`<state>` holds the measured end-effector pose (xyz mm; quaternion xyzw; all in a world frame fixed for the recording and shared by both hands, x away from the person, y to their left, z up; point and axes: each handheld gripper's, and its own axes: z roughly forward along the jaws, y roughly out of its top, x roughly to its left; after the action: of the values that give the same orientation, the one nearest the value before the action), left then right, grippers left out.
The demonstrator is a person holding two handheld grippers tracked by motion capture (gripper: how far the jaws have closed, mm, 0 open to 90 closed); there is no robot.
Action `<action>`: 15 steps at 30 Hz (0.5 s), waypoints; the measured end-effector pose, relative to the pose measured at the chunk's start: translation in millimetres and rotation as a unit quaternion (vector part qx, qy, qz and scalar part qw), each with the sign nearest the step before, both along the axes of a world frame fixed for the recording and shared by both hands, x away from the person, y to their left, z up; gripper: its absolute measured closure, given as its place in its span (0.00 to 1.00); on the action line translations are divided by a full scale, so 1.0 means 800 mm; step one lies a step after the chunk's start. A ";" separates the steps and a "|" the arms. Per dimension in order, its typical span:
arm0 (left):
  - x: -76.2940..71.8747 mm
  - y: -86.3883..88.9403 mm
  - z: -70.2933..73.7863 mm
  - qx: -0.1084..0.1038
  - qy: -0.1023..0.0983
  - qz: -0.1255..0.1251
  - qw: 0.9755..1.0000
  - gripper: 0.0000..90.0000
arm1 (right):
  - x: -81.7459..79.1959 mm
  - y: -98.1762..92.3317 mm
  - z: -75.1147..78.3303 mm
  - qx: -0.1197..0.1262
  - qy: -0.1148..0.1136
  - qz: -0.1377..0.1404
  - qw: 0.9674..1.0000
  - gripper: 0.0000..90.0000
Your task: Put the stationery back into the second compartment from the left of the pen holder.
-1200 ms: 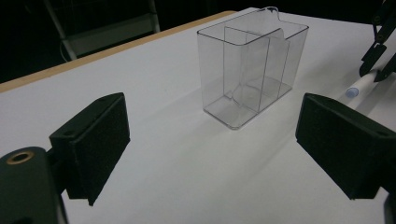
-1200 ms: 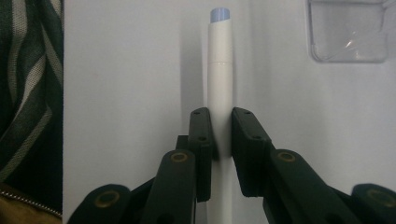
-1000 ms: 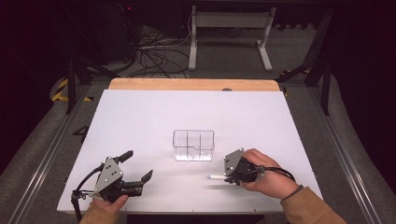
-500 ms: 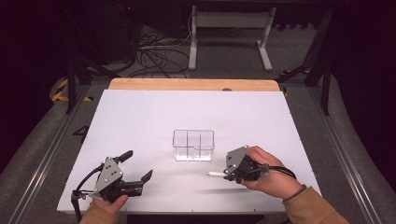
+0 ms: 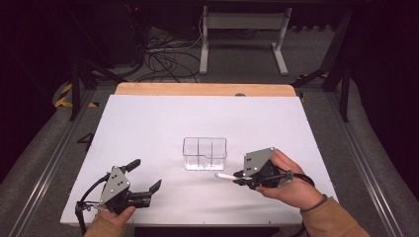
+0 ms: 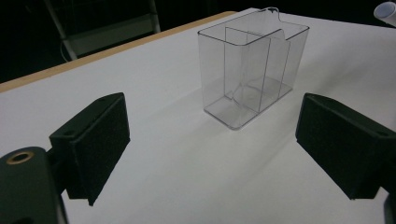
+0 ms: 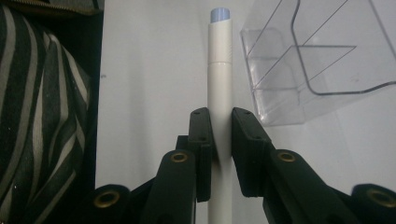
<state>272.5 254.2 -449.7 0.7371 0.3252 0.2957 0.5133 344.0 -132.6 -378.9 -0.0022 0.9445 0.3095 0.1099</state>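
Step in hand: carrying the white cylindrical marker with a pale blue end cap [image 7: 220, 84] toward the clear plastic organiser box with three compartments [image 5: 204, 153]; my reading is that it is meant to go into one of them.
Right hand-held gripper [image 5: 236, 177]: pinching the marker by its barrel, pads pressed on both sides; it sits lower right of centre in the high view, with the marker pointing left at a low angle.
Left hand-held gripper [image 5: 146, 178]: jaws spread, nothing between them, resting at the lower left of the high view (its own camera looks at the box between the two black pads).
Marker, where: the capped tip [image 5: 216, 175] hangs just below and in front of the box's near wall in the high view, near it but apart.
Box, where: upright at the middle of the white desk [image 5: 148, 128]; in the right gripper view it fills the upper right, its open rim turned toward the camera.
How to do it well: swing the marker upright, tip down or up, before bringing it over the rim.
Aim: pick one compartment and centre over it, clear of the dividers.
Risk: the box looks light and could slide or tip if nudged; the idle gripper could steady it.
Release: open only once the marker's lower end is inside the walls.
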 end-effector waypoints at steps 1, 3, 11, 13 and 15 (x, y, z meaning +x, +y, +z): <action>0.000 0.000 0.000 0.000 0.000 0.000 1.000 0.12 | 0.000 0.000 0.002 0.005 0.000 0.002 1.000 0.88; 0.000 0.000 0.000 0.000 0.000 0.000 1.000 0.12 | -0.001 0.000 0.006 0.018 0.001 -0.005 1.000 0.88; 0.000 0.000 0.000 0.001 -0.001 0.000 1.000 0.12 | -0.002 -0.001 0.022 0.084 -0.008 -0.015 0.996 0.88; 0.000 0.000 0.000 0.000 0.000 0.000 1.000 0.12 | -0.002 -0.001 0.026 0.102 -0.007 -0.021 0.995 0.88; 0.000 0.000 0.000 0.000 0.000 0.000 1.000 0.12 | -0.002 -0.002 0.029 0.115 -0.007 -0.025 0.993 0.88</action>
<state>272.4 254.3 -449.7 0.7373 0.3247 0.2957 0.5134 342.2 -133.8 -355.8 0.0320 0.9017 0.4131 0.1238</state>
